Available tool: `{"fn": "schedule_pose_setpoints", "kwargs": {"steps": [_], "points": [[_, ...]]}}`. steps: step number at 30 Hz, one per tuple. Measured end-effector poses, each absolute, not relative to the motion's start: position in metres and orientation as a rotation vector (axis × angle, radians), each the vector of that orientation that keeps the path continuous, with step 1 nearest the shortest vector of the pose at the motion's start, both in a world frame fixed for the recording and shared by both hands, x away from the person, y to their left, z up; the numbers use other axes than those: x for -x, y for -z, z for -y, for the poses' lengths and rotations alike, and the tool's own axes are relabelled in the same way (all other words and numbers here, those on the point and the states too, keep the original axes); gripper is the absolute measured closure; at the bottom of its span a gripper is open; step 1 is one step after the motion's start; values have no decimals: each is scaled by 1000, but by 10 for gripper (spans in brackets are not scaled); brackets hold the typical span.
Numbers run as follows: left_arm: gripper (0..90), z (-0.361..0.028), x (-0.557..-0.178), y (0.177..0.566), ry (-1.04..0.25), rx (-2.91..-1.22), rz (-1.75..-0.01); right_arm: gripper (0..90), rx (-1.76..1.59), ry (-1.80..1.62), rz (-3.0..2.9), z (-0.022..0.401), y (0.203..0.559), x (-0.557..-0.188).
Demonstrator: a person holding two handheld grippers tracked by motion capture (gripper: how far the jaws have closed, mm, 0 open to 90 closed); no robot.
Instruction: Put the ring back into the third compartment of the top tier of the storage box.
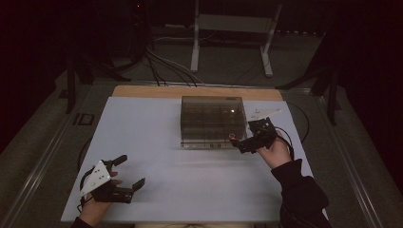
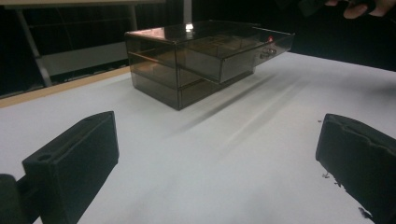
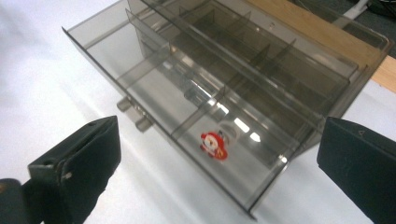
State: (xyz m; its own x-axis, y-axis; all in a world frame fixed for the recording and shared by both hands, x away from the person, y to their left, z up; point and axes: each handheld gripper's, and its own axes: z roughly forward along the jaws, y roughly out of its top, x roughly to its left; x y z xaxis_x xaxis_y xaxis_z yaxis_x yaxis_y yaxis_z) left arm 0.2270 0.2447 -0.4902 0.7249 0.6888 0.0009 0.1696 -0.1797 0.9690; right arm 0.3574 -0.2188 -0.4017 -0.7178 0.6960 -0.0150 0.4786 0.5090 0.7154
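A smoked transparent drawer box point(image 1: 212, 121) is found at the far middle of the white worktop point(image 1: 152, 142). Its upper drawer point(image 3: 187, 112) is pulled out toward the person. A small red-and-white figure point(image 3: 214, 144) is seen lying in the right-hand compartment of that drawer, near its front wall.

The right tongs point(image 1: 243, 140) are held just beside the front right corner of the box, above the open drawer. Their jaws are spread wide, with nothing between them; in the right gripper view the figure lies below, clear of both pads. The left tongs point(image 1: 127, 172) are rested on the near left of the worktop, well apart from the box, likewise released and empty.

The placing step is judged complete, the figure having been let go into the drawer. The closing of the drawer is judged to be next. For that, the front wall or the two small handles point(image 3: 133, 113) would have to be met squarely and pushed level, lest the light box be slid along the worktop.
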Motion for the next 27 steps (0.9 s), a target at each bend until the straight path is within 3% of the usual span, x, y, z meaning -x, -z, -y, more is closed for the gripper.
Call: {"fn": "schedule_pose_setpoints", "kwargs": {"steps": [27], "points": [[2, -243, -228, 491, -532, -1724, -686, 0, -1055, -1027, -2429, 248, 449, -304]]}}
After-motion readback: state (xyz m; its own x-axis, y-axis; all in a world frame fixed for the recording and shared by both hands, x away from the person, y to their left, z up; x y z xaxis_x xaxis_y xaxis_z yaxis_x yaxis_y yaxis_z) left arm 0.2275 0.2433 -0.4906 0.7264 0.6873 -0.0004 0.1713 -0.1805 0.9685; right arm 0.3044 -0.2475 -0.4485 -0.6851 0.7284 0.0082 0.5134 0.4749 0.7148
